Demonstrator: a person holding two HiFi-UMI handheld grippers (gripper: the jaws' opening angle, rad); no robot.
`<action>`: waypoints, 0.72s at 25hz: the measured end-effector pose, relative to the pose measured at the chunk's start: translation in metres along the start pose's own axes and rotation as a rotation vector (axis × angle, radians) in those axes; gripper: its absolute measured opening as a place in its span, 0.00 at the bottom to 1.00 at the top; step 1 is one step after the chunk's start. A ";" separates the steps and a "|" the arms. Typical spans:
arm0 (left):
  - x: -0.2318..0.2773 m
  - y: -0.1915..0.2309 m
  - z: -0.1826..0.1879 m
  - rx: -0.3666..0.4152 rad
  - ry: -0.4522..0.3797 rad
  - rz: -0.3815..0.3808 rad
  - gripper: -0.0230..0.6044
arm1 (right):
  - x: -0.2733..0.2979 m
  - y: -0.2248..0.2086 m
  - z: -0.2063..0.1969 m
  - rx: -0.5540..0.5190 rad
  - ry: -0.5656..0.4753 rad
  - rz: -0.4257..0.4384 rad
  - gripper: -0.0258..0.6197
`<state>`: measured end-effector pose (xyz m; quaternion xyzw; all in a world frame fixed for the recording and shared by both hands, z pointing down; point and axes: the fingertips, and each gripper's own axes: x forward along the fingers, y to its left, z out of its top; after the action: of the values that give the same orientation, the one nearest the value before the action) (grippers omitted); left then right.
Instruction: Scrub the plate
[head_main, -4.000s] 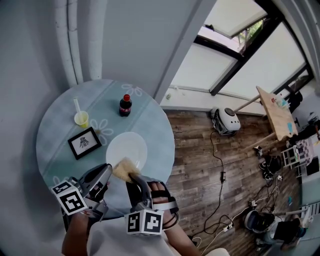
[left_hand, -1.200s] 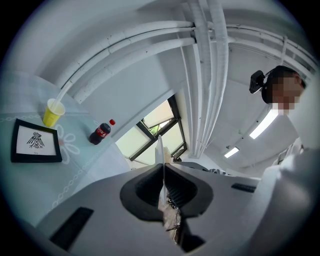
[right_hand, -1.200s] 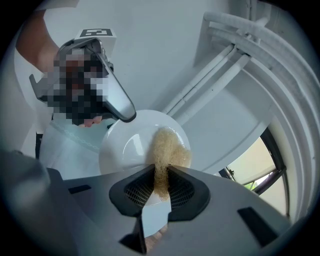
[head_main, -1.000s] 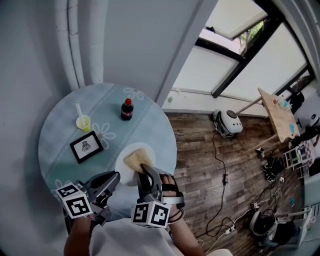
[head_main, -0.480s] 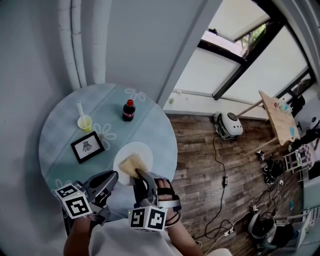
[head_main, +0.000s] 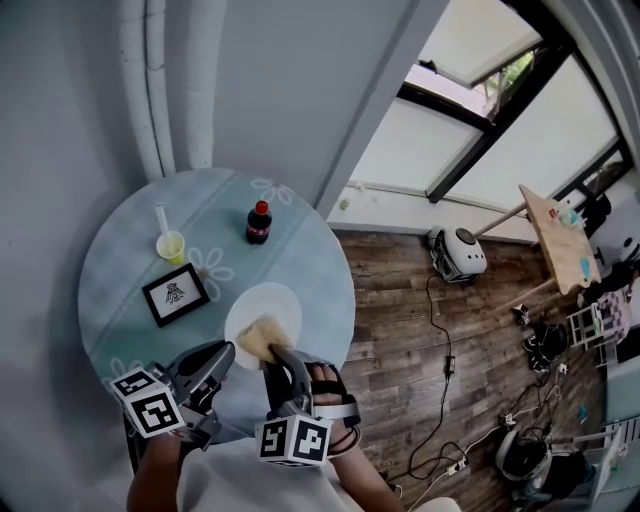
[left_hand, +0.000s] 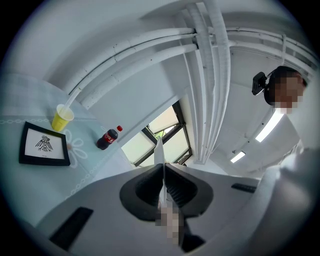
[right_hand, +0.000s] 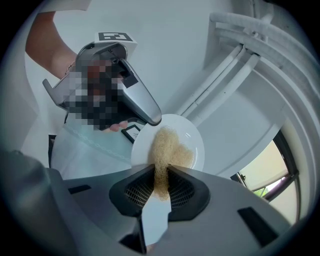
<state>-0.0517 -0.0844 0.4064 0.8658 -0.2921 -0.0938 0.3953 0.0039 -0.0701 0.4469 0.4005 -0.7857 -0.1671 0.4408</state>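
The white plate (head_main: 278, 300) sits on the near side of the round desk (head_main: 120, 250). The left tongs (head_main: 226, 350) pinch its rim, which shows edge-on between them. The right tongs (head_main: 272, 352) pinch a tan scrub pad (head_main: 256, 338) that rests on the plate.

The sponge (head_main: 258, 338), clamped in the right gripper (head_main: 272, 352), has travelled across the plate (head_main: 277, 303). Four seconds ago it sat at the near rim. One second ago it lay over the plate's middle. It is now drawn back to the near part.
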 end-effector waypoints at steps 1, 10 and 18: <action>0.000 0.001 0.000 -0.004 0.000 0.001 0.06 | 0.001 0.001 -0.001 0.000 0.002 0.003 0.14; 0.002 0.004 -0.003 -0.006 -0.004 0.003 0.06 | 0.003 0.005 -0.014 0.011 0.022 0.013 0.14; -0.002 0.002 -0.005 -0.010 0.006 0.001 0.07 | 0.006 0.006 -0.025 0.030 0.045 0.016 0.14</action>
<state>-0.0527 -0.0814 0.4111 0.8639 -0.2906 -0.0927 0.4007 0.0202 -0.0685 0.4677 0.4044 -0.7811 -0.1428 0.4537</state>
